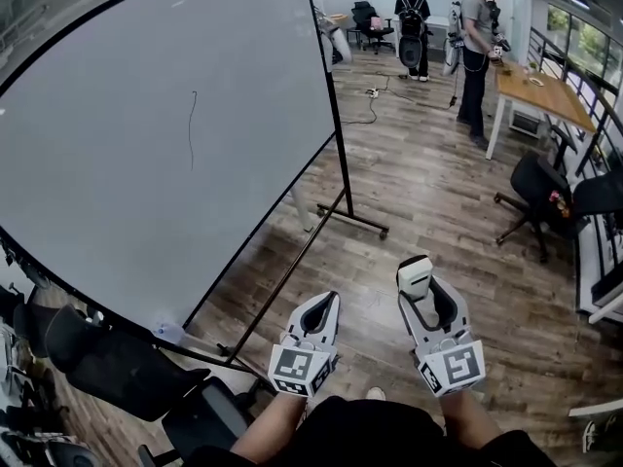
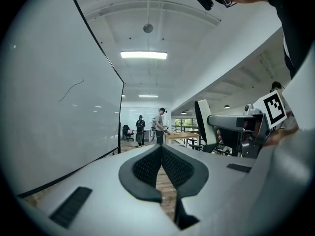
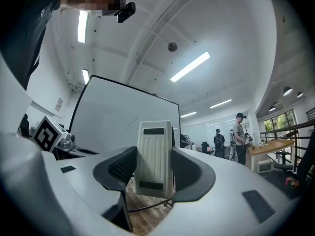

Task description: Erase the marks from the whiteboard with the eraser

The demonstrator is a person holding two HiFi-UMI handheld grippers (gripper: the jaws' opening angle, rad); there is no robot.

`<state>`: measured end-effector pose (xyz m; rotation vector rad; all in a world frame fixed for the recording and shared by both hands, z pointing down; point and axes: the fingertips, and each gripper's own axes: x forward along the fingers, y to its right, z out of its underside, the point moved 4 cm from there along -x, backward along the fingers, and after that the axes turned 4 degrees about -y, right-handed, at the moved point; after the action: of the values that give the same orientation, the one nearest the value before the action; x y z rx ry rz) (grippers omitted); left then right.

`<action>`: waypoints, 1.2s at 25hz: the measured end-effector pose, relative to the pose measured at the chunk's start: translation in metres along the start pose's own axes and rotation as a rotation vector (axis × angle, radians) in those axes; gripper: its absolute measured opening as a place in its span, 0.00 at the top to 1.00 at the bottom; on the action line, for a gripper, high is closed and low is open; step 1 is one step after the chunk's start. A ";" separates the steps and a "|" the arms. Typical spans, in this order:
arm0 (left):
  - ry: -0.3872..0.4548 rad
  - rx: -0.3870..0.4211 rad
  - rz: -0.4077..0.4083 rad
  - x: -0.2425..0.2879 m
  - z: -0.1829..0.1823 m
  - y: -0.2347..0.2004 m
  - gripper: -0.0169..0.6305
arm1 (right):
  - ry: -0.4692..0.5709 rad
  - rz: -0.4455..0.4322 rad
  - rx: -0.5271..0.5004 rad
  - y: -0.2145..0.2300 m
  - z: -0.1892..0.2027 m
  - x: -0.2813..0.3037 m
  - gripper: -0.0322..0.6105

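Note:
A large whiteboard [image 1: 146, 134] on a wheeled stand fills the left of the head view. One thin dark vertical mark [image 1: 191, 129] is on it; the mark [image 2: 72, 90] also shows in the left gripper view and the mark [image 3: 130, 123] faintly in the right gripper view. My right gripper [image 1: 417, 278] is shut on a white ribbed eraser [image 3: 154, 156], held upright, well short of the board. The eraser's top end [image 1: 415, 274] sticks out of the jaws. My left gripper [image 1: 324, 311] is shut on nothing, its pads [image 2: 147, 167] meeting.
The board's stand has a black leg and foot bar [image 1: 352, 222] on the wood floor. Black chairs [image 1: 102, 363] stand below the board at the left. Two people [image 1: 475, 42] stand at the back by a wooden table [image 1: 545, 95]. Another black chair [image 1: 540, 188] is at the right.

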<state>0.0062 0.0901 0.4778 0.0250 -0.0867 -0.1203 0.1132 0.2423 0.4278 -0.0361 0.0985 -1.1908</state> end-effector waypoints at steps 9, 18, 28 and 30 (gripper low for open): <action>-0.013 -0.031 -0.078 0.023 0.004 -0.043 0.95 | -0.013 -0.065 -0.007 0.009 0.005 0.058 0.57; 0.027 -0.030 -0.124 0.053 -0.011 -0.112 0.95 | 0.008 -0.125 -0.028 0.006 -0.002 0.145 0.57; 0.053 0.029 -0.240 0.076 -0.032 -0.229 0.95 | 0.039 -0.236 -0.035 -0.019 -0.007 0.286 0.57; 0.052 0.086 -0.267 0.075 -0.036 -0.250 0.95 | 0.050 -0.266 -0.044 -0.029 -0.011 0.312 0.57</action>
<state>0.0535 -0.1661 0.4406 0.1261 -0.0362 -0.3828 0.1997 -0.0575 0.4015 -0.0597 0.1674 -1.4558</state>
